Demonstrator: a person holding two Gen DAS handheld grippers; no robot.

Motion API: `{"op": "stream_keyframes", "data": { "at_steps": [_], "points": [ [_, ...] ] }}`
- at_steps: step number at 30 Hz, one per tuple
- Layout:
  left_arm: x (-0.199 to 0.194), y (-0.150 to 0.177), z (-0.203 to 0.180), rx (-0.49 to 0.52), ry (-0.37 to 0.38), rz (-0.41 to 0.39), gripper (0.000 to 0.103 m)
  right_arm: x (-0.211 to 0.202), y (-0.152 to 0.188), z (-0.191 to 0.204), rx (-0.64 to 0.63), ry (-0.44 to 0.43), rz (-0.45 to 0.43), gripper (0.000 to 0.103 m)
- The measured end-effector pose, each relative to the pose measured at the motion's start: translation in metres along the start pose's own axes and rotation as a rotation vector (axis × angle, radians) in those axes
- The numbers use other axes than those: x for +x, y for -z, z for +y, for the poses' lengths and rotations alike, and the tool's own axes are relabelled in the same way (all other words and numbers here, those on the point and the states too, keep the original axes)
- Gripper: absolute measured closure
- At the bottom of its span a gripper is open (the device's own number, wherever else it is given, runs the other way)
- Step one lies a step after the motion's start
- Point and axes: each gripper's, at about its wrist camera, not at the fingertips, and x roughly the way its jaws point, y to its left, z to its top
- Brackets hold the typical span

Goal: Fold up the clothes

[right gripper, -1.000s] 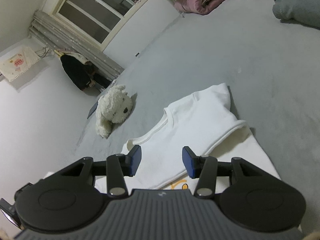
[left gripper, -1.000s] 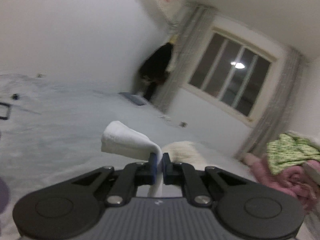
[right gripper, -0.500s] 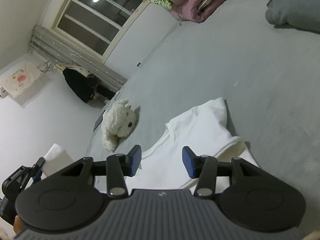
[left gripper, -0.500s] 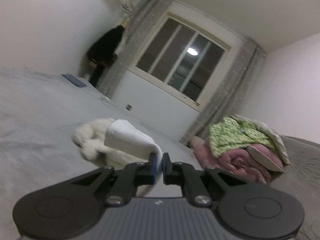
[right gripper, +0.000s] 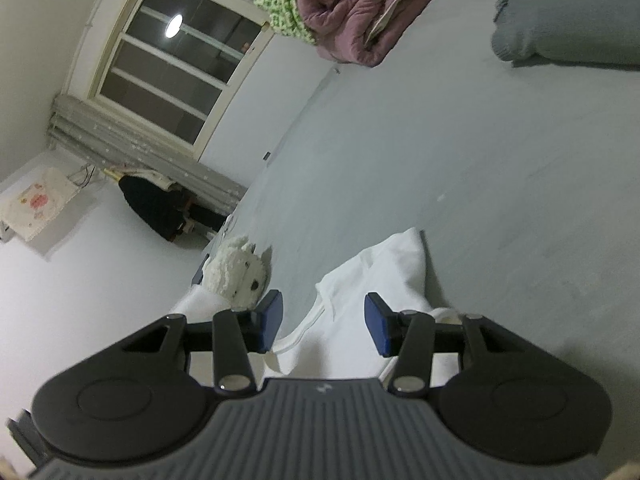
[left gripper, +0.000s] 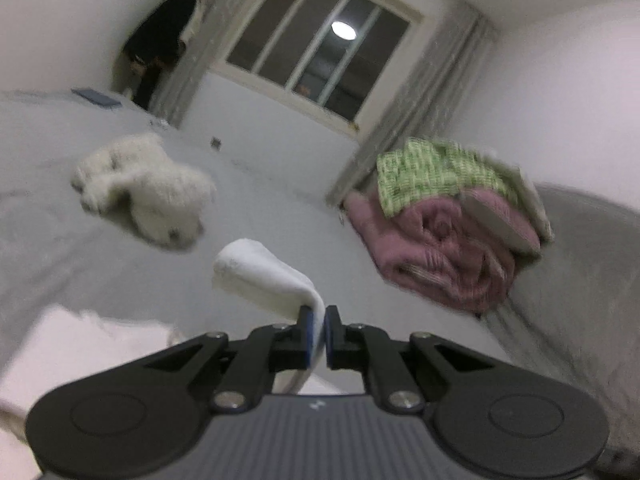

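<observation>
A white sweatshirt (right gripper: 372,280) lies on the grey bed (right gripper: 460,168), its collar and one sleeve showing in the right wrist view. My left gripper (left gripper: 319,330) is shut on the cuff of a white sleeve (left gripper: 260,276), which is lifted above the bed and curls forward past the fingers. More white cloth (left gripper: 72,344) of the garment spreads at the lower left of that view. My right gripper (right gripper: 322,322) hovers open just above the sweatshirt's collar, with nothing between its blue pads.
A white plush dog (left gripper: 148,188) (right gripper: 236,274) lies on the bed left of the sweatshirt. Pink and green bedding (left gripper: 452,224) (right gripper: 336,8) is piled at the far end. A grey pillow (right gripper: 568,28) sits at the right. Window (left gripper: 316,48) and curtains stand behind.
My left gripper has swung right with the sleeve cuff held, so the plush dog and bedding pile now face it. The right gripper has tilted up slightly above the collar, still open.
</observation>
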Motion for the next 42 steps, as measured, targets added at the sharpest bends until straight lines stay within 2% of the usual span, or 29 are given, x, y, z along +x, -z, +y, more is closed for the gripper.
{"op": "stream_keyframes", "data": {
  "at_steps": [7, 9, 11, 13, 15, 17, 19, 25, 28, 31, 33, 35, 37, 39, 40, 42],
  "points": [
    [0.035, 0.056, -0.002, 0.064, 0.039, 0.185, 0.097, 0.0, -0.004, -0.008, 0.017, 0.021, -0.009, 0.053],
    [0.045, 0.067, -0.004, 0.102, 0.08, 0.273, 0.096, 0.0, -0.005, -0.009, 0.016, 0.023, -0.007, 0.053],
    [0.052, 0.078, -0.006, 0.15, 0.12, 0.345, 0.091, 0.001, -0.005, -0.01, 0.016, 0.024, -0.002, 0.053],
    [0.051, 0.082, -0.006, 0.198, 0.171, 0.352, 0.085, 0.003, -0.004, -0.011, 0.014, 0.025, 0.004, 0.051],
    [0.046, 0.078, -0.003, 0.195, 0.228, 0.369, 0.078, 0.005, -0.004, -0.012, 0.01, 0.029, 0.012, 0.05],
    [0.035, 0.073, 0.001, 0.191, 0.279, 0.381, 0.065, 0.007, -0.003, -0.013, 0.004, 0.036, 0.018, 0.05],
    [0.02, 0.067, 0.006, 0.203, 0.308, 0.379, 0.06, 0.009, -0.003, -0.014, -0.005, 0.046, 0.023, 0.05],
    [-0.027, 0.03, 0.052, 0.231, 0.199, 0.288, 0.062, 0.018, 0.005, -0.011, -0.081, 0.088, 0.041, 0.05],
    [-0.047, 0.012, 0.081, 0.232, 0.138, 0.24, 0.063, 0.023, 0.012, 0.0, -0.165, 0.066, 0.041, 0.05],
    [-0.05, -0.001, 0.115, 0.207, 0.051, 0.207, 0.069, 0.031, 0.021, 0.014, -0.282, 0.057, 0.044, 0.05],
    [-0.048, -0.004, 0.133, 0.182, 0.011, 0.196, 0.07, 0.038, 0.03, 0.023, -0.377, 0.08, 0.048, 0.05],
    [-0.041, 0.001, 0.144, 0.164, -0.011, 0.228, 0.07, 0.046, 0.039, 0.027, -0.47, 0.117, 0.047, 0.051],
    [-0.035, 0.009, 0.153, 0.164, -0.031, 0.268, 0.07, 0.055, 0.043, 0.024, -0.534, 0.19, 0.05, 0.055],
    [-0.031, 0.017, 0.158, 0.181, -0.039, 0.283, 0.072, 0.062, 0.045, 0.019, -0.582, 0.274, 0.057, 0.075],
    [-0.03, 0.02, 0.16, 0.188, -0.042, 0.288, 0.074, 0.066, 0.045, 0.015, -0.593, 0.319, 0.064, 0.082],
    [-0.034, 0.021, 0.158, 0.193, -0.044, 0.289, 0.074, 0.065, 0.042, 0.008, -0.579, 0.335, 0.069, 0.085]
  ]
}}
